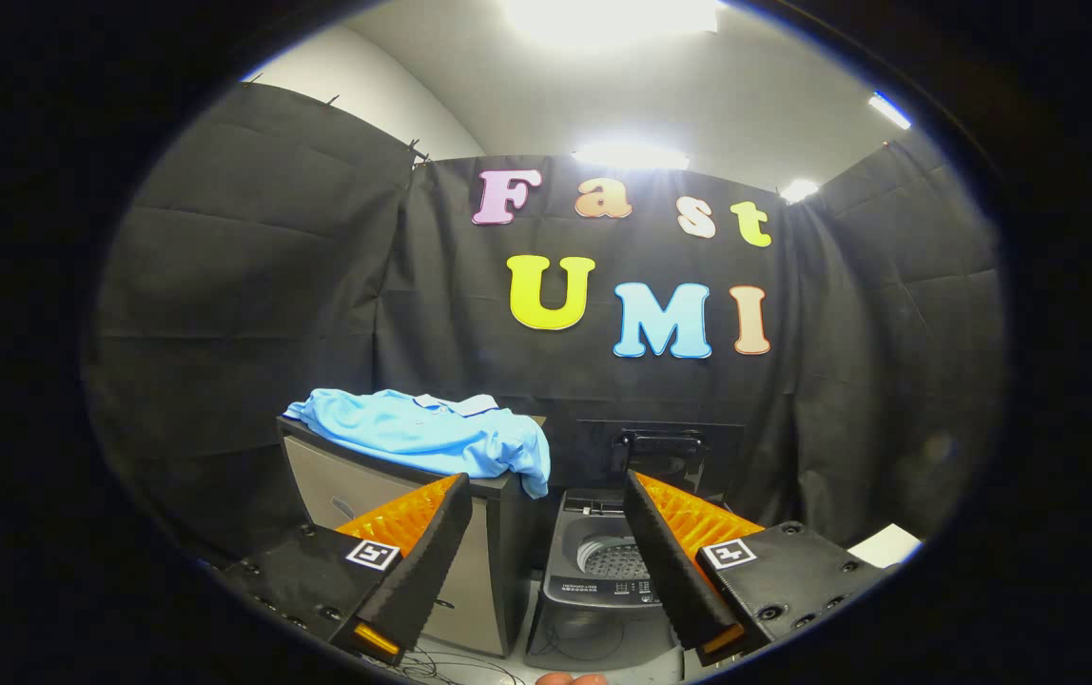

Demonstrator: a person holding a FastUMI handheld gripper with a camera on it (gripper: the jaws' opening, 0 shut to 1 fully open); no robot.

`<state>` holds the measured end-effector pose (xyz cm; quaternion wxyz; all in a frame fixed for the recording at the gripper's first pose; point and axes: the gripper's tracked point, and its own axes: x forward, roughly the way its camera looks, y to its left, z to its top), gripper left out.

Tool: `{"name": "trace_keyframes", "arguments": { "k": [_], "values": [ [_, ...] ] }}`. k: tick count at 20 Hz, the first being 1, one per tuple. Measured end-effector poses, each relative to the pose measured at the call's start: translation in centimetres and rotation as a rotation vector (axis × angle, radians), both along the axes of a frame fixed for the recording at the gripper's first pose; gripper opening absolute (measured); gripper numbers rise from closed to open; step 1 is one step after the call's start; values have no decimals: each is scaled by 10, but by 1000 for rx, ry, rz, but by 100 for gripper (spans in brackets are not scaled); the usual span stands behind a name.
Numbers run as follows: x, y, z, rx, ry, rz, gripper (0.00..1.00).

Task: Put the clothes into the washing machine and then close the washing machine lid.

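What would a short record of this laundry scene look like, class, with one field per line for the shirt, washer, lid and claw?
shirt: light blue shirt lying crumpled on a dark cabinet, one edge hanging over the side nearest the washer
washer: small washing machine beside the cabinet, drum visible
lid: lid raised, standing upright at the back
claw: claw open, holding nothing, short of the shirt

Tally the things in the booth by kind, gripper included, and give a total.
Garments: 1, the light blue shirt lying on the cabinet
Cabinets: 1
Washing machines: 1, the washing machine, lid up
Grippers: 1, the gripper, open, empty
Total: 4
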<state>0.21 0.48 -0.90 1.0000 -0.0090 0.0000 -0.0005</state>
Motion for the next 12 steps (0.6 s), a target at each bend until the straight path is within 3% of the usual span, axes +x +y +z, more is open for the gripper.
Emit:
{"name": "trace_keyframes", "arguments": {
  "k": [12],
  "values": [
    [1, 6, 4, -20, 6, 7, 99]
  ]
}}
